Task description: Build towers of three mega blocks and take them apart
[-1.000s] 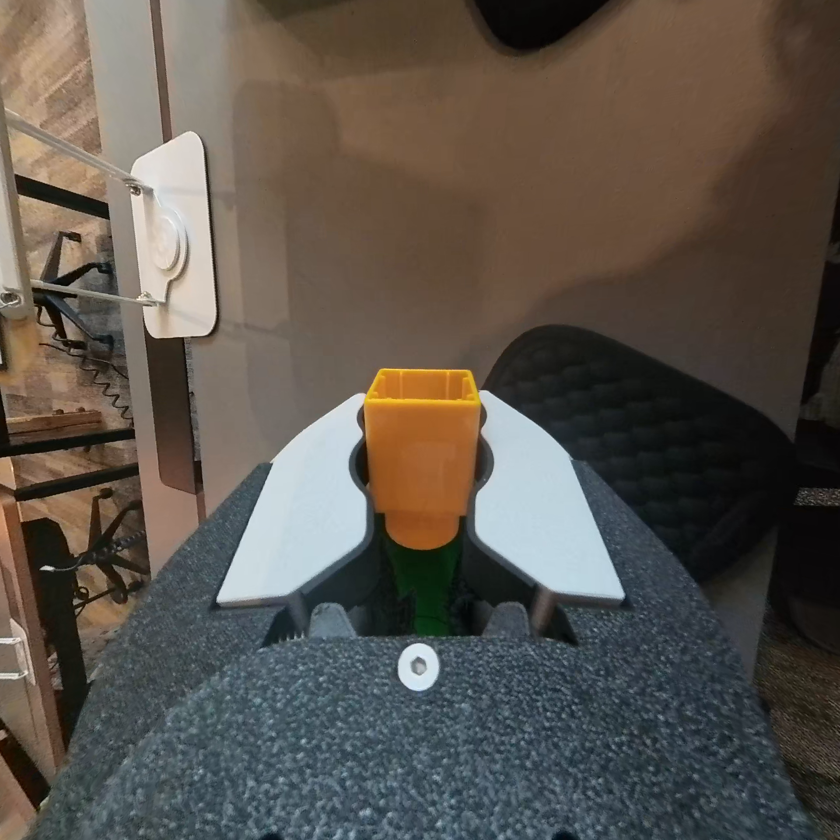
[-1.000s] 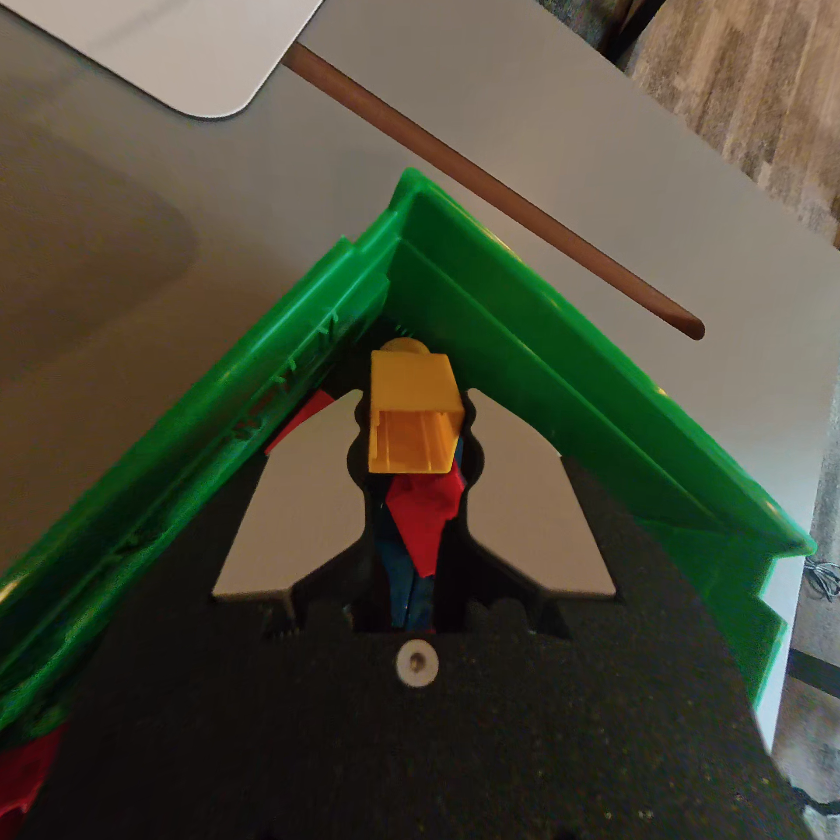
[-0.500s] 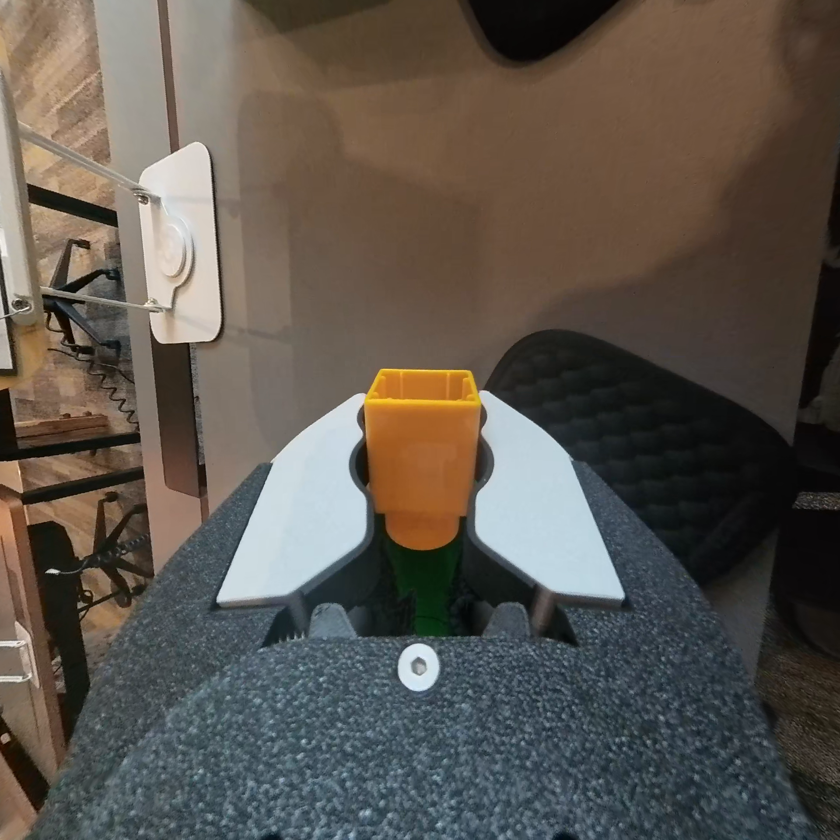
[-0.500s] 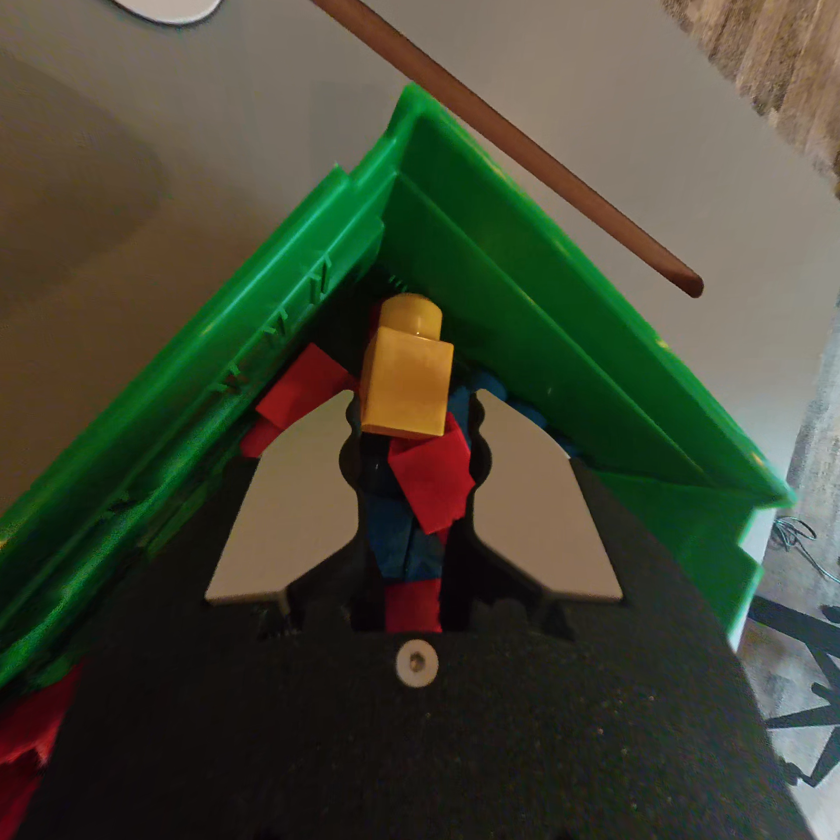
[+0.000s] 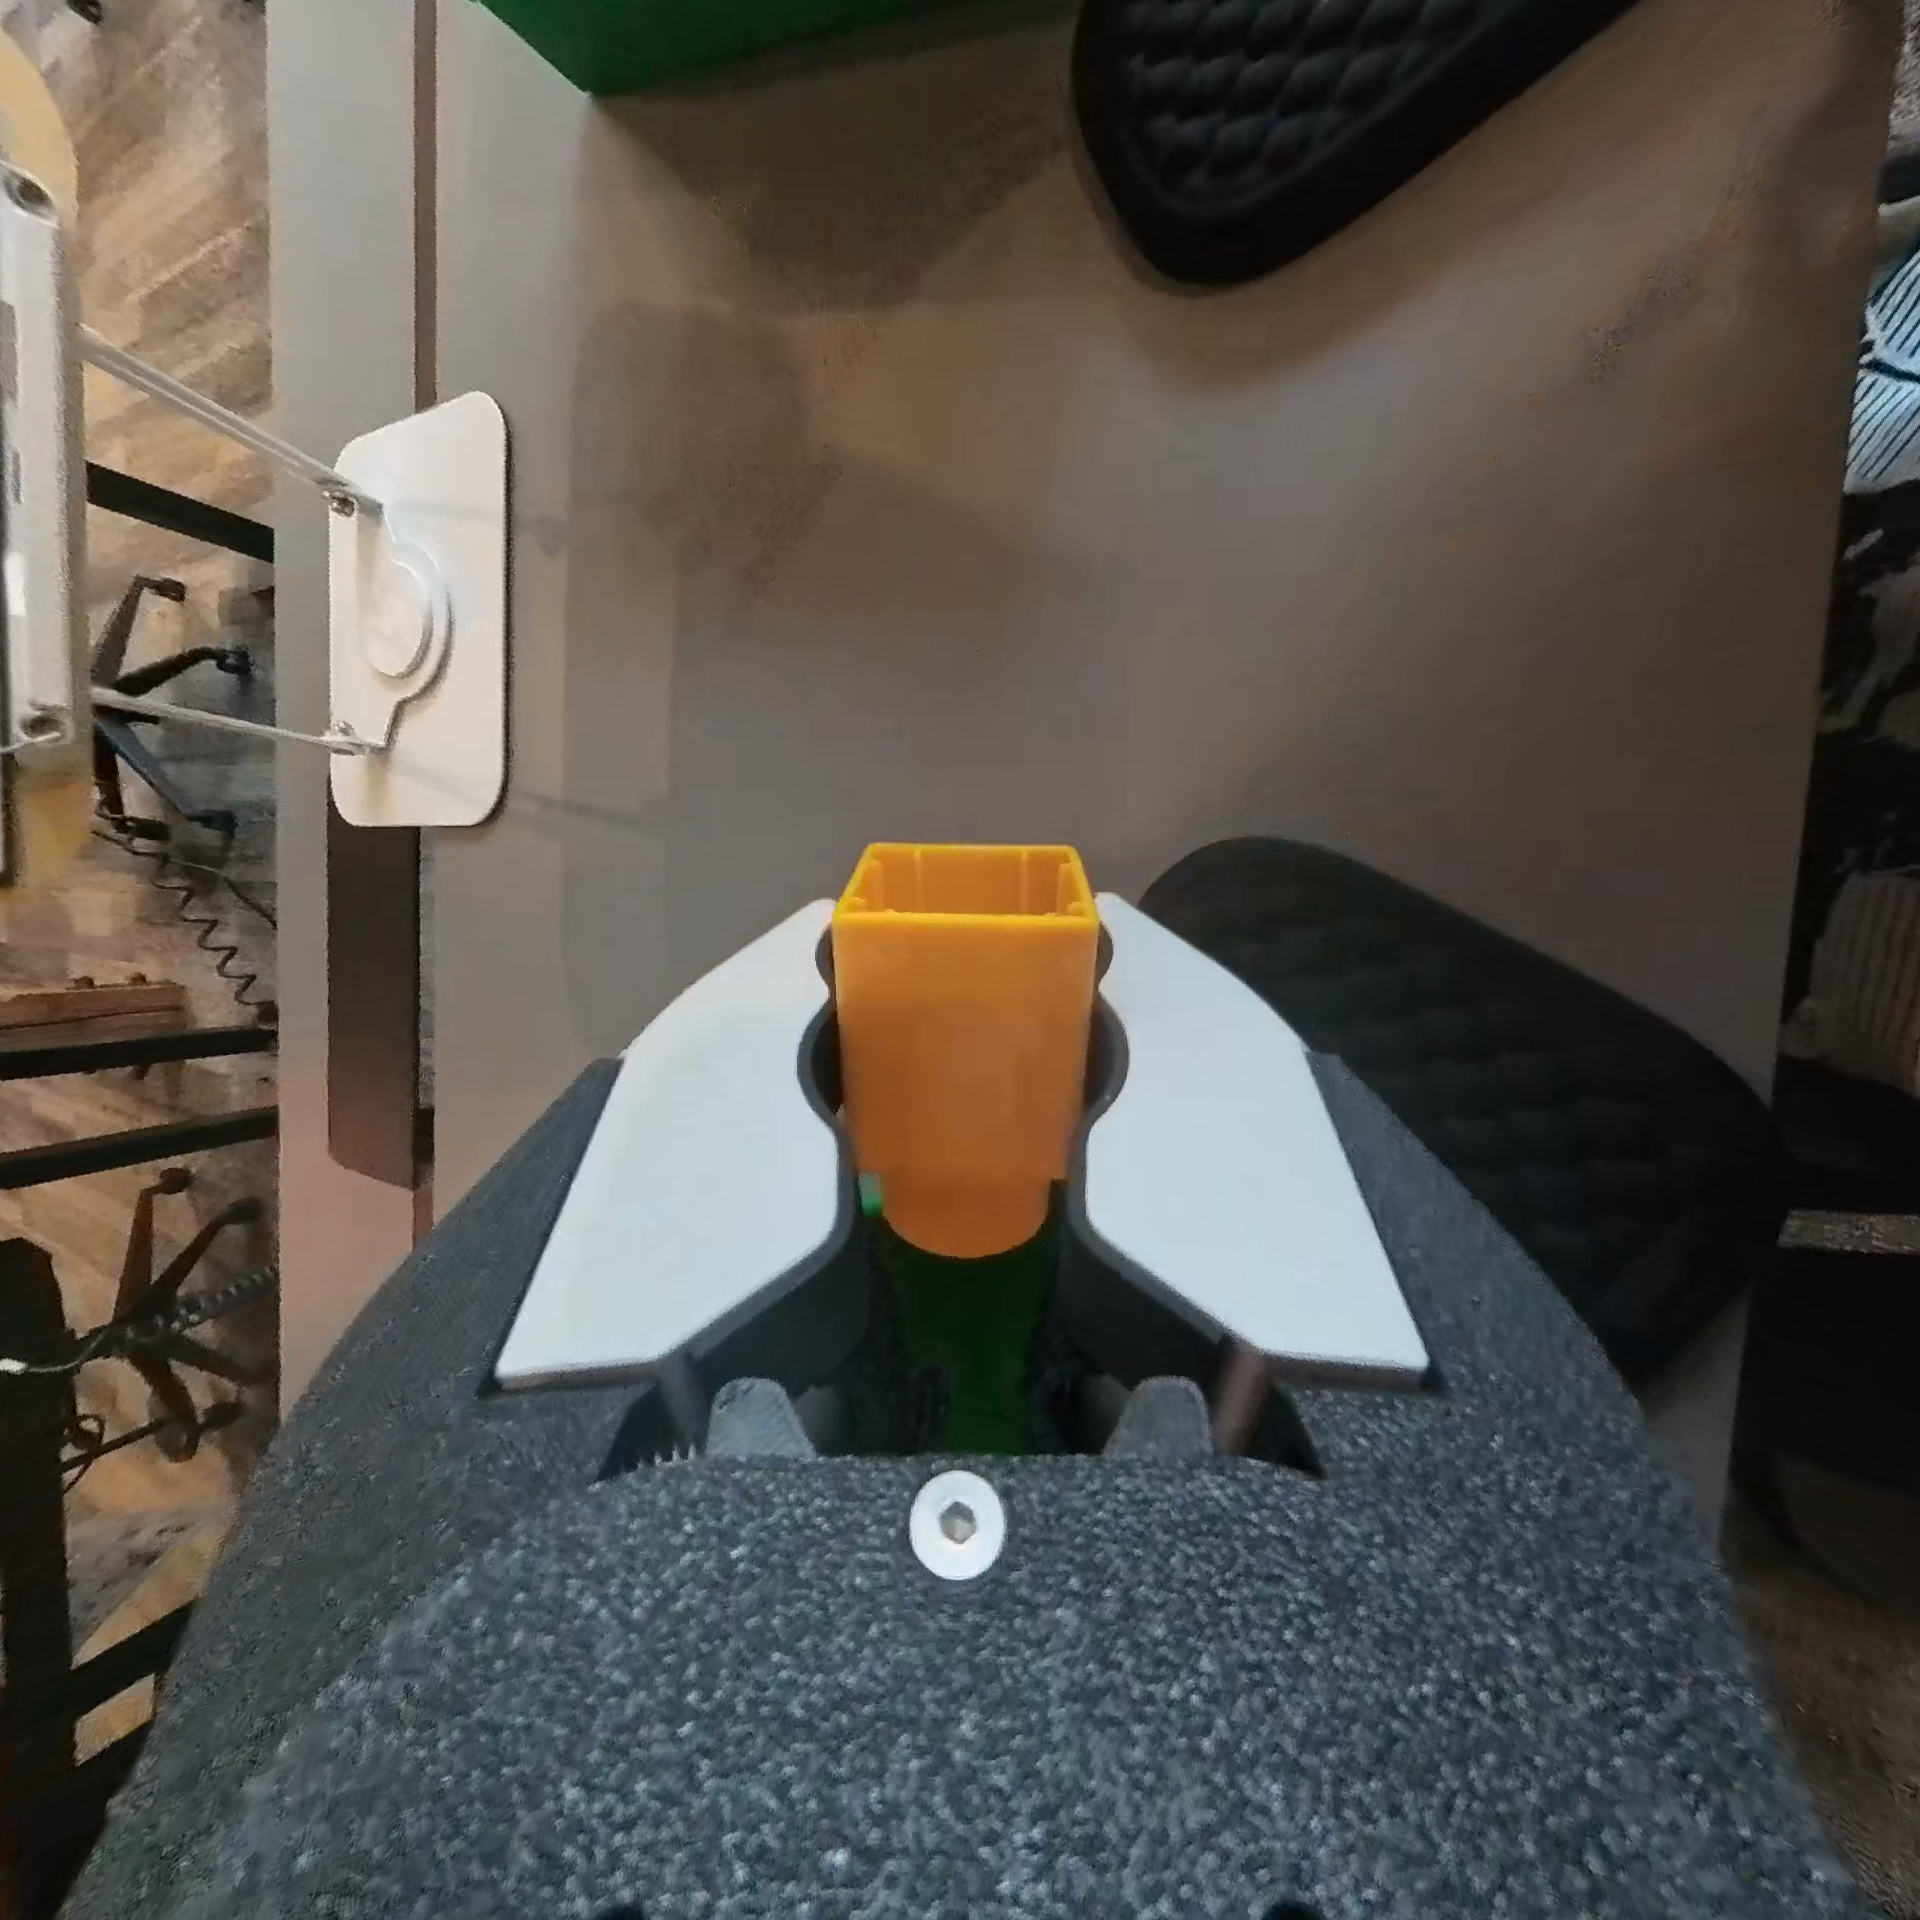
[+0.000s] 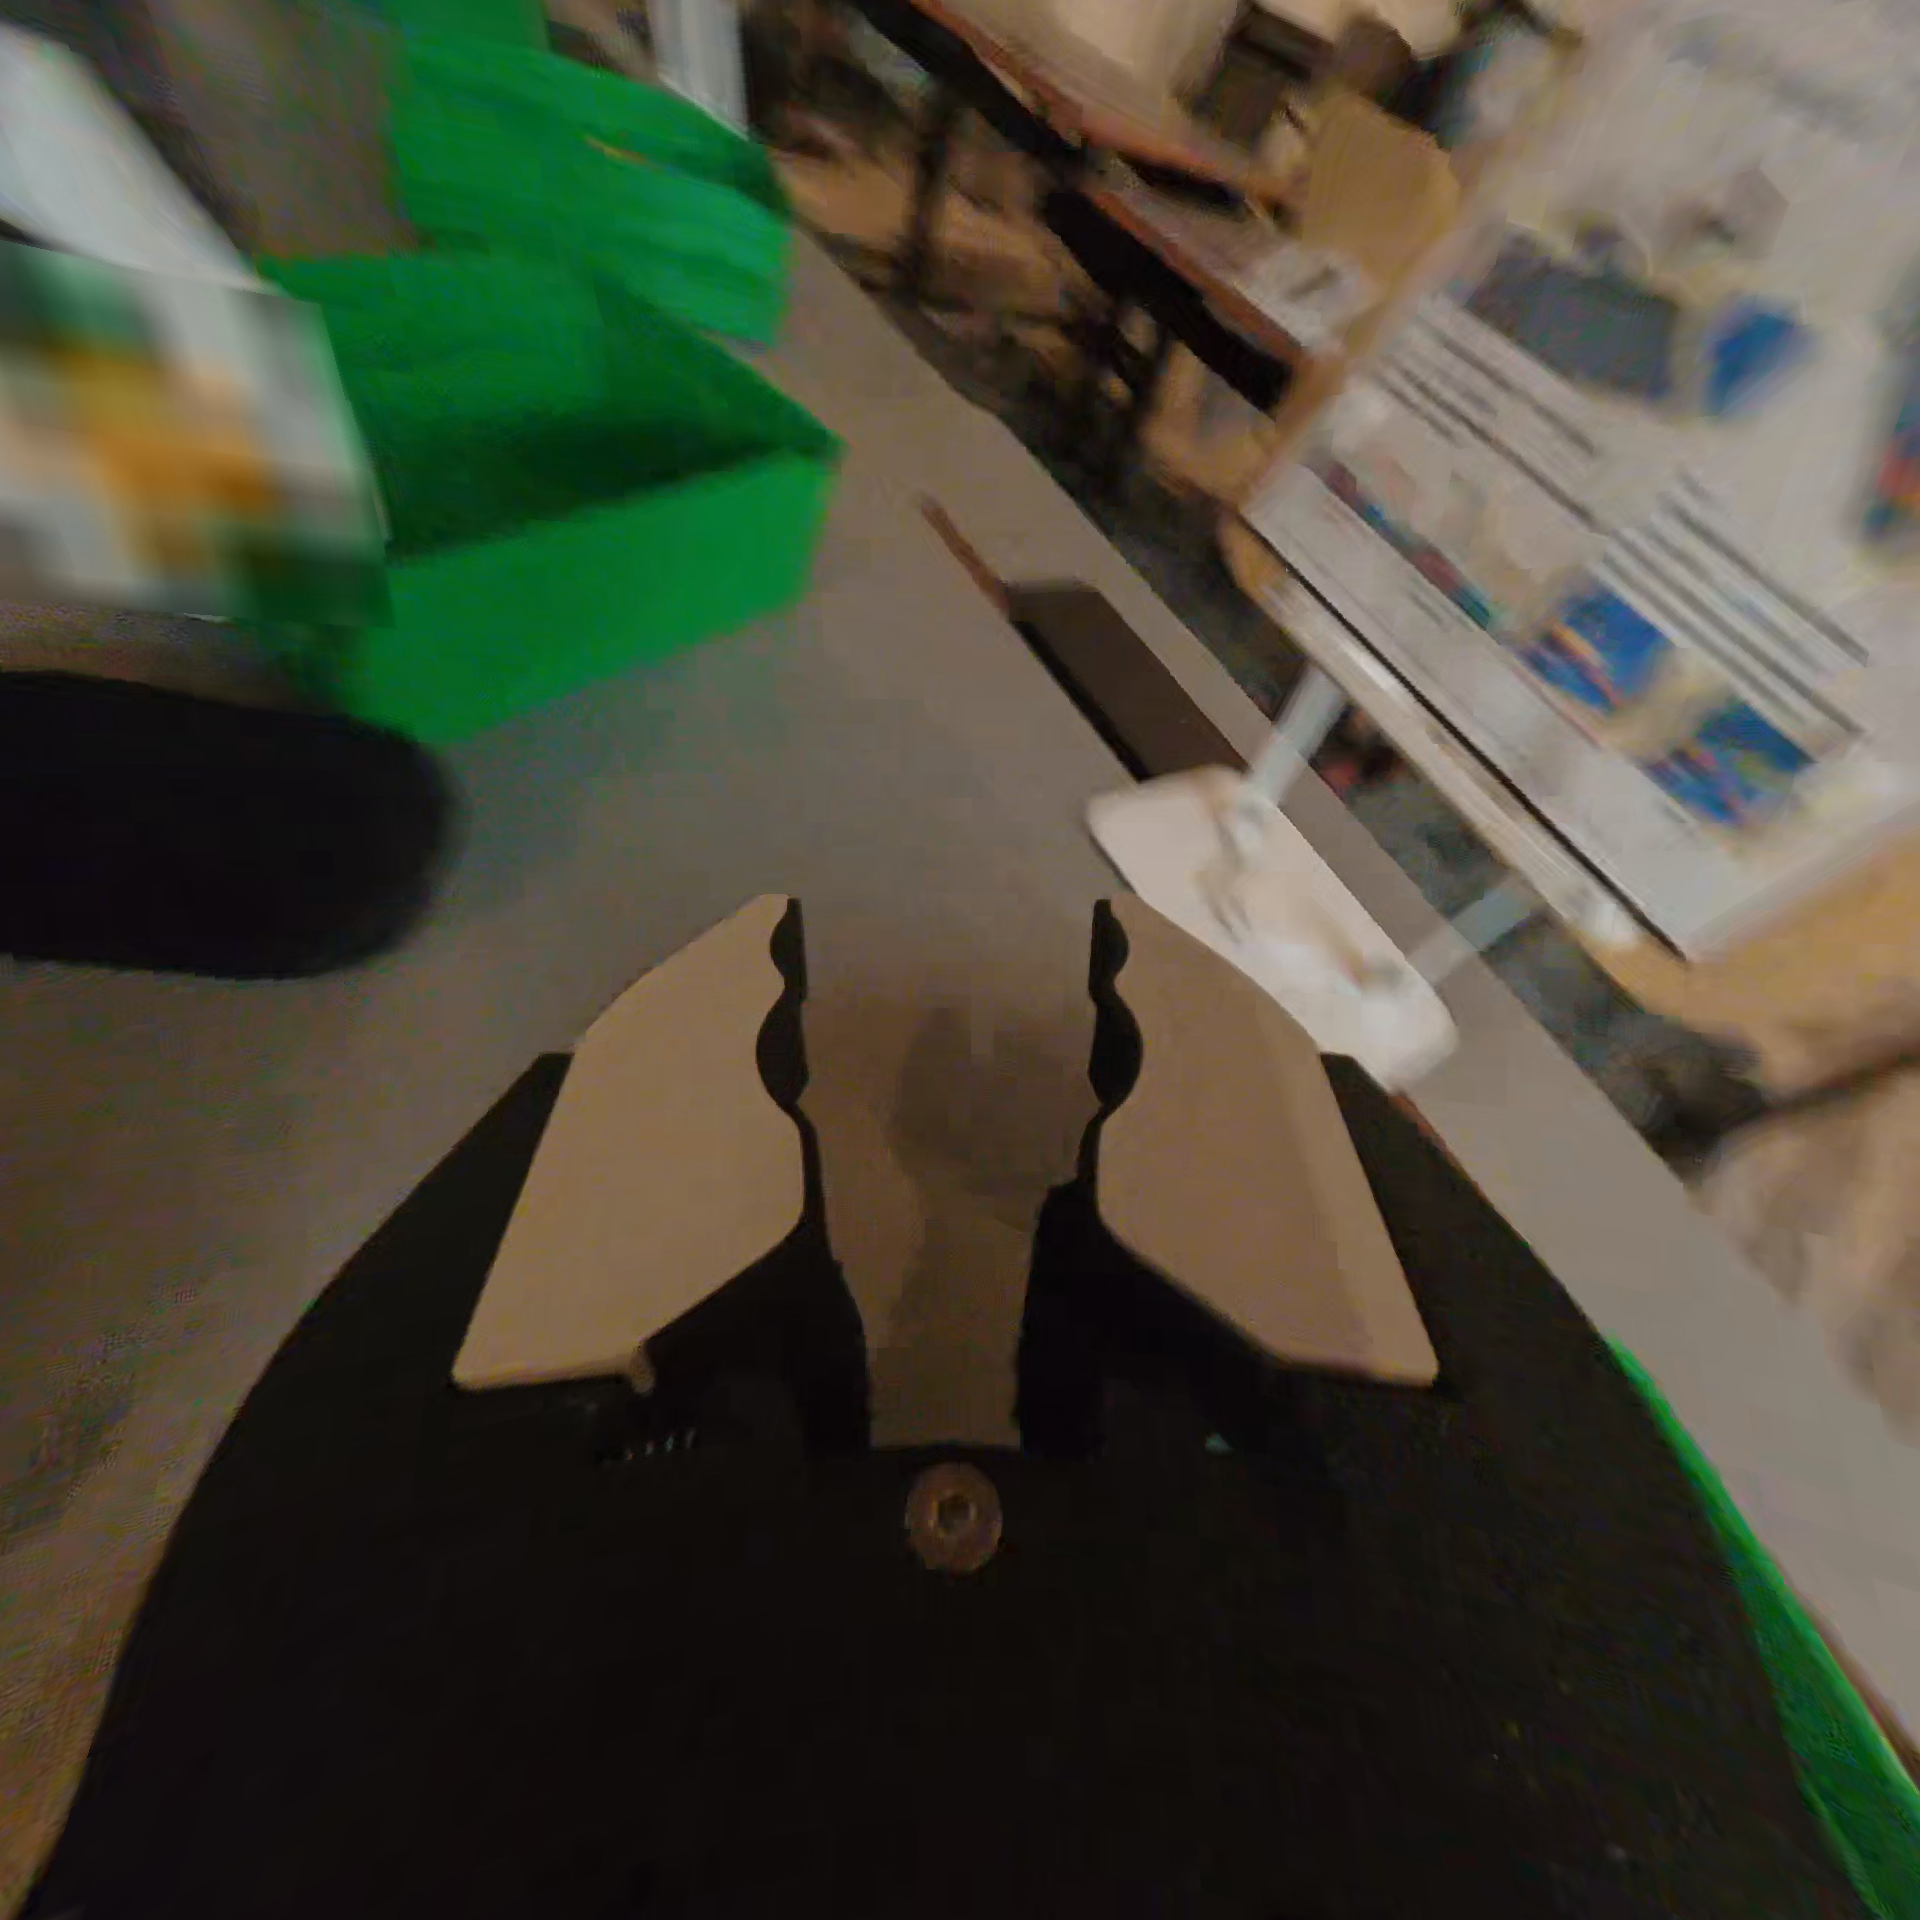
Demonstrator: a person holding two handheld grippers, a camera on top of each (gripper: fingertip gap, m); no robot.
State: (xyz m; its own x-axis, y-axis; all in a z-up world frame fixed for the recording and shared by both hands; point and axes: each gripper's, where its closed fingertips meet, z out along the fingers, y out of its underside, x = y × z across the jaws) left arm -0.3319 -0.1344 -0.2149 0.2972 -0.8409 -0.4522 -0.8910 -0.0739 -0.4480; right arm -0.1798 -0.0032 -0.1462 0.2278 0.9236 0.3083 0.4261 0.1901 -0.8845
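Between the white fingers of the left gripper (image 5: 966,997) sits an orange block (image 5: 964,1049), clamped on both sides, its hollow square underside facing away from the camera and its round stud pointing back toward the gripper body. Joined to that stud, a green block (image 5: 971,1351) runs down into the dark gap between the jaws. Beyond them lies the grey table (image 5: 1143,623), with a white plate on thin rods (image 5: 421,623) at its left edge and a black quilted pad (image 5: 1455,1091) just right. The right gripper (image 6: 948,935) has its fingers spread apart, with only bare table between them. Farther off on the left stands a green bin (image 6: 582,468), badly blurred.
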